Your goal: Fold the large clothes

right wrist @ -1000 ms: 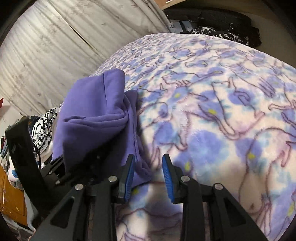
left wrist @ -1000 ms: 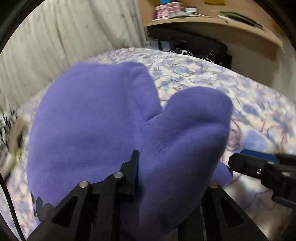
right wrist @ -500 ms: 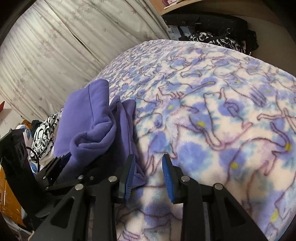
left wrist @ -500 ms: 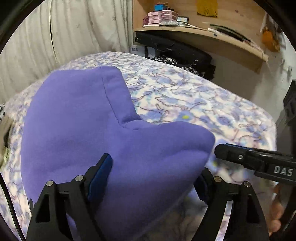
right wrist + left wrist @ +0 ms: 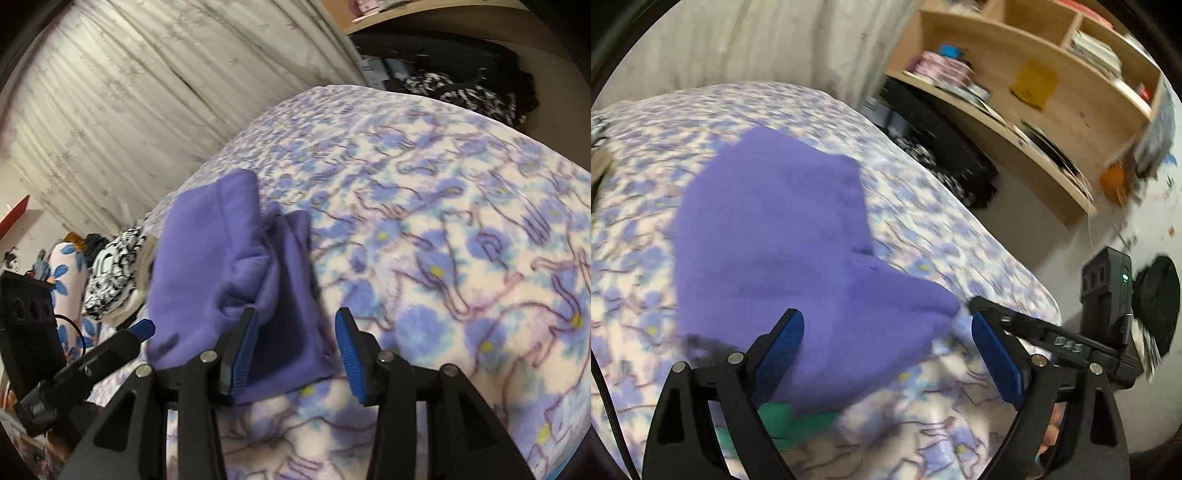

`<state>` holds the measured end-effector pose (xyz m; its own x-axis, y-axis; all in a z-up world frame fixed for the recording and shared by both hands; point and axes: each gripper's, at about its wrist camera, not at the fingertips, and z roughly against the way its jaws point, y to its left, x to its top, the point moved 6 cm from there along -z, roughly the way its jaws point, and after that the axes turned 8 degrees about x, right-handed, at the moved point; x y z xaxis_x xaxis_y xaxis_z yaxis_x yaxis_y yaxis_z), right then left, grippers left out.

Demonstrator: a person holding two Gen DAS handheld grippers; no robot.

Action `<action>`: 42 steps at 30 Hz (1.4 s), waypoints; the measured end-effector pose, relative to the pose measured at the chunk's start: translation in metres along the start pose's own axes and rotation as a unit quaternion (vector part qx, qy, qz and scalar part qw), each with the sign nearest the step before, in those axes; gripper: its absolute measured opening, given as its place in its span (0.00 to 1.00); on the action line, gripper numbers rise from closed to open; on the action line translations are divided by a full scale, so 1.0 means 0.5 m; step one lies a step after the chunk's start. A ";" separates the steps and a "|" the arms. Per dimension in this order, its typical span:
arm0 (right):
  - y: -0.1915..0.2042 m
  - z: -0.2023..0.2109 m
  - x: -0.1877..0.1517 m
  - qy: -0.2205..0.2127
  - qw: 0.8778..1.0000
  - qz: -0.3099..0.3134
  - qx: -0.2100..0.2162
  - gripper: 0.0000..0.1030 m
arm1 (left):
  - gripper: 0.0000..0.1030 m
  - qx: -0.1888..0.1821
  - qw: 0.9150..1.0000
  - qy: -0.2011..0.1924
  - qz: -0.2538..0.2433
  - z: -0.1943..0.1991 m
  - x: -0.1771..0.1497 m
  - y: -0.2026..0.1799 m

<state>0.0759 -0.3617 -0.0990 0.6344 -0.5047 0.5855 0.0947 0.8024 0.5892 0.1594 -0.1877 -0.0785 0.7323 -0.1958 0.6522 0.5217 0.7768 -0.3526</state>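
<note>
Both grippers, left [image 5: 886, 354] and right [image 5: 295, 350], tilt downward over the purple garment [image 5: 783, 251] (folded), jaws opening, gripping nothing.

Plain purple garment [image 5: 768, 236] on blue-flowered cream blanket [image 5: 461, 240].

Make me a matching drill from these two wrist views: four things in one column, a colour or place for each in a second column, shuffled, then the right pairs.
Things
1. folded garment
2. bedspread
3. curtain
4. shelf unit

Descriptions
A. pale, pleated, hanging behind the bed
B. plain purple, lying on the bed
C. light wood, beside the bed, holding books and small items
D. cream with blue and purple print, covering the bed

Pairs: 1-B, 2-D, 3-A, 4-C
</note>
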 end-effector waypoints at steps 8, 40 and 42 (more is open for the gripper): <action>0.042 -0.090 0.050 0.097 0.991 -0.015 0.088 0.54 | 0.85 0.133 0.991 -0.004 0.005 0.004 0.054 0.152; -0.079 -0.211 -0.002 0.128 0.992 0.017 -0.010 0.17 | 0.69 0.255 0.958 0.030 -0.128 -0.202 0.111 0.116; -0.066 -0.203 0.007 0.135 0.990 0.036 -0.025 0.25 | 0.70 0.251 0.959 0.021 -0.128 -0.191 0.109 0.118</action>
<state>0.1529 -0.3574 -0.1731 0.8223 -0.3468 0.4511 0.0743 0.8514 0.5192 0.2721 -0.2098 -0.1280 0.6309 -0.4350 0.6425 0.4184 0.8881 0.1904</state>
